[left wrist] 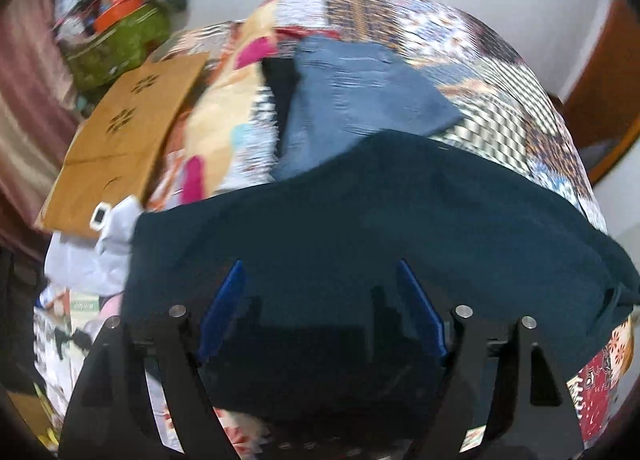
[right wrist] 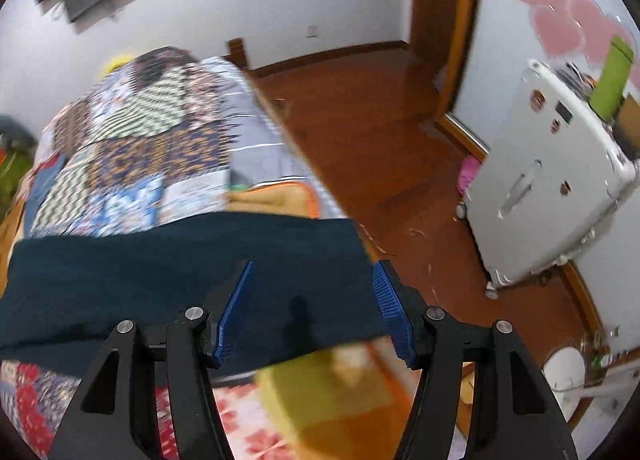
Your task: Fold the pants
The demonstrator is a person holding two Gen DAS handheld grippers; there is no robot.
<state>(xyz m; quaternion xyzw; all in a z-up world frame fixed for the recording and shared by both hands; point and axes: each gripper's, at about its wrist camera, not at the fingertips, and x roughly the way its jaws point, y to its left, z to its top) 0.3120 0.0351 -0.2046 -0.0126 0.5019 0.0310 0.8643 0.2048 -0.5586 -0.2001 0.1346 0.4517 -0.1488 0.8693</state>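
Observation:
The dark teal pants [left wrist: 380,220] lie spread across the patchwork bedspread [left wrist: 500,108], motion-blurred. My left gripper [left wrist: 320,264] hovers over their near part with its blue pads wide apart; the cloth shows flat between them and nothing is pinched. In the right wrist view the pants [right wrist: 160,280] end in a straight edge near the bed's side. My right gripper [right wrist: 315,266] stands open above that end, its right finger just past the cloth's edge. I cannot tell whether either gripper touches the fabric.
A folded blue garment [left wrist: 360,100] lies farther up the bed, with a cardboard sheet [left wrist: 132,132] and a green bag [left wrist: 120,44] to the left. Right of the bed are the wooden floor [right wrist: 360,132], a silver suitcase [right wrist: 548,180] and a yellow-green object [right wrist: 320,384].

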